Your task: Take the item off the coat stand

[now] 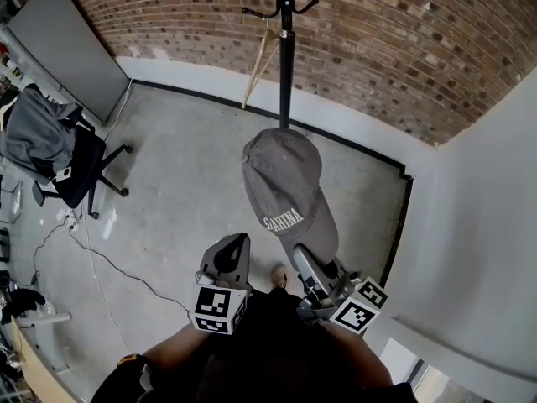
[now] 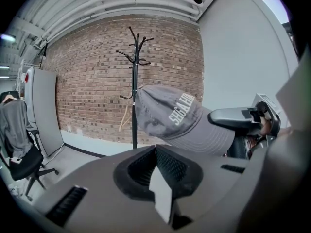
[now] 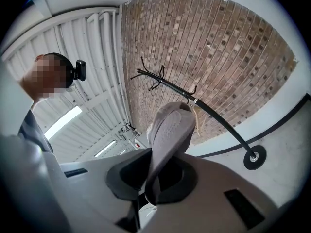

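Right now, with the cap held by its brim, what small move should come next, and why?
Probably draw the cap a little toward you and lower it, with the right gripper shut on its brim. The cap seems to hang from that gripper alone, apart from the coat stand, and the hooks look bare, so nothing appears left to unhook.

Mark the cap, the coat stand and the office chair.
cap (image 1: 281,179), head view, on the grey crown.
coat stand (image 1: 285,65), head view, on the black pole.
office chair (image 1: 84,170), head view, on its black upholstery.
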